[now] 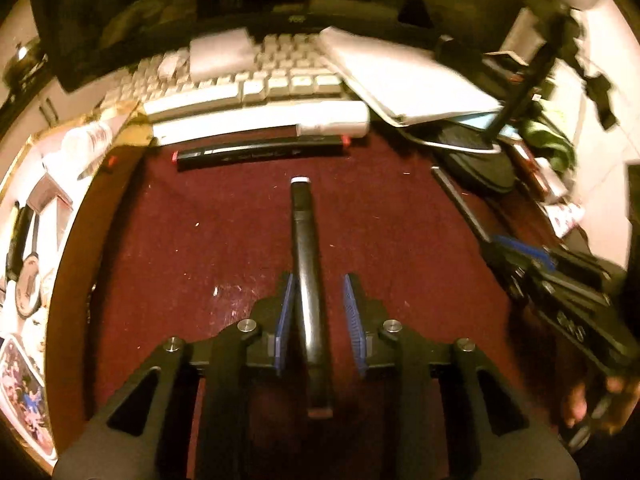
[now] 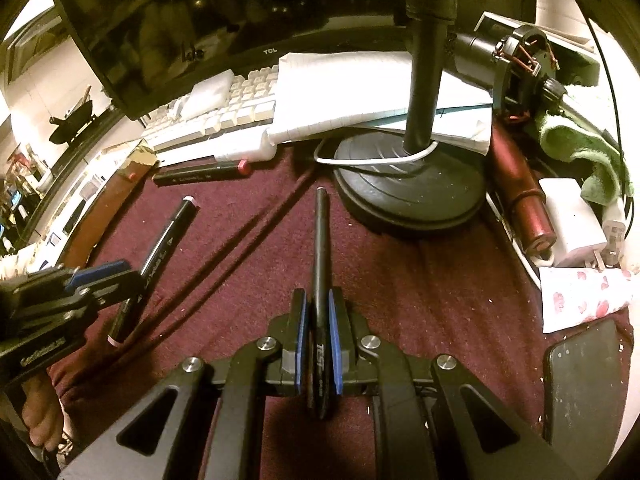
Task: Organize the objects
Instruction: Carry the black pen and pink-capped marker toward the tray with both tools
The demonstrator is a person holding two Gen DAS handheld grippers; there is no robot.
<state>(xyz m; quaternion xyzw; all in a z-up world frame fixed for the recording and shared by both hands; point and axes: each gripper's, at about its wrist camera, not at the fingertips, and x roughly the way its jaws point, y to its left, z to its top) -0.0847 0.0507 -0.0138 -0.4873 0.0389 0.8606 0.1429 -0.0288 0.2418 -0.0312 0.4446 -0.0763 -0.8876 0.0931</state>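
Markers and a pen lie on the dark red cloth [image 2: 420,280] that fills the lower middle of both views; largest above it is the black monitor [image 2: 192,24] in the upper left of the right wrist view, then the pale keyboard [image 1: 240,80] across the upper middle of the left wrist view, with a white notepad [image 1: 404,80] overlapping its right end; the round black lamp base [image 2: 408,188] sits right of centre in the right wrist view, a white cable looped at its stem; a dark phone [image 2: 584,384] lies at the lower right edge there. The left gripper [image 1: 319,280] has its blue pads apart around a black marker [image 1: 306,280], which runs up the centre of the frame with its white-tipped end toward the keyboard; the left pad looks to touch it, the right pad stands clear. The right gripper [image 2: 318,296] is clamped on a thin black pen [image 2: 321,248], pointing up toward the lamp base. A second black marker [image 1: 260,153] with red ends lies crosswise just below the keyboard; a white tube [image 1: 260,122] lies between them.
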